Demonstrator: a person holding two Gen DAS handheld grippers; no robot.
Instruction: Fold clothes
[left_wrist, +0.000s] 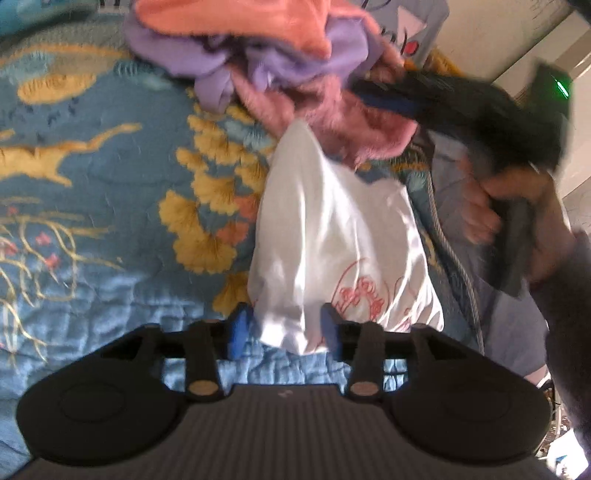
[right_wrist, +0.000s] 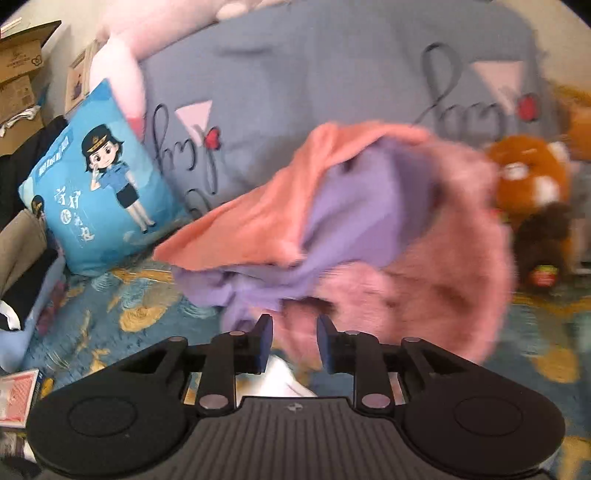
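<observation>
Taking the white printed T-shirt (left_wrist: 332, 236) as the landmark: to its left the blue quilt with gold ginkgo leaves (left_wrist: 110, 155) lies bare, likely the space for spreading a garment. The shirt itself lies bunched, and its near edge sits between the parted fingers of the left gripper (left_wrist: 284, 328); whether the pads press the cloth I cannot tell. Beyond it the heap of a salmon fleece piece (right_wrist: 258, 221), a purple garment (right_wrist: 362, 206) and a pink fuzzy garment (right_wrist: 424, 288) overlaps the shirt's far end. To the right the right gripper (right_wrist: 294, 341), its fingers parted with no clear grip, reaches the pink fuzz, perhaps to free the shirt
</observation>
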